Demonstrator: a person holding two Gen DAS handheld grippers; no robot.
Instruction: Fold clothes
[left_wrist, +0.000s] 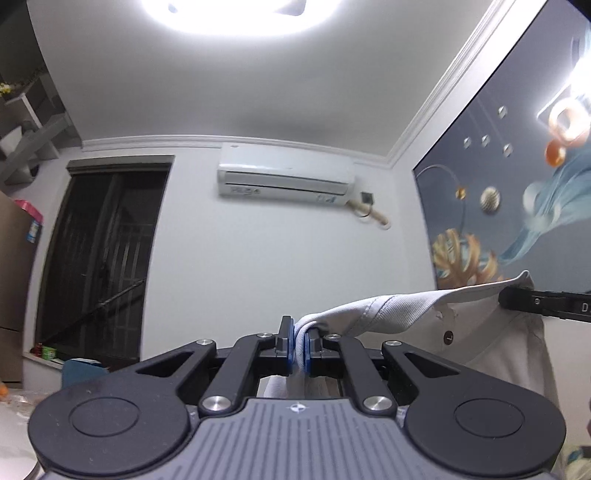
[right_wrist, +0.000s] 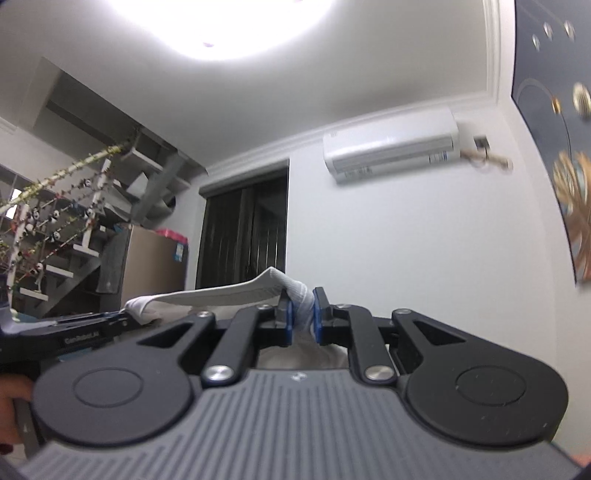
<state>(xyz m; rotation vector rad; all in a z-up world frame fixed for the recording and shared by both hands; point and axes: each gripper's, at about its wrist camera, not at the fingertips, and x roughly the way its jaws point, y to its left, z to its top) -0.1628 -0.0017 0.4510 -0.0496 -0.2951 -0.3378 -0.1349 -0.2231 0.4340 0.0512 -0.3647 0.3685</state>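
- Writing: the other gripper's arm, at 9 o'clock in the right view, reads "GenRobot.AI"; a lone "D" shows at 3 o'clock in the left view. AC (left_wrist: 286, 177) label too blurred to read.
- Left gripper (left_wrist: 299, 349): blue pads pinched on a bunched edge of the shirt (left_wrist: 391, 310).
- Right gripper (right_wrist: 302, 317): pads clamped on the shirt's other end.
- Shirt stretched taut between both, held up in the air; a round brown tag (left_wrist: 448, 336) with a mark, unreadable.
- Shirt's lower part is hidden behind the gripper bodies.
- A hand (right_wrist: 13, 393) is cut off at 9 o'clock.
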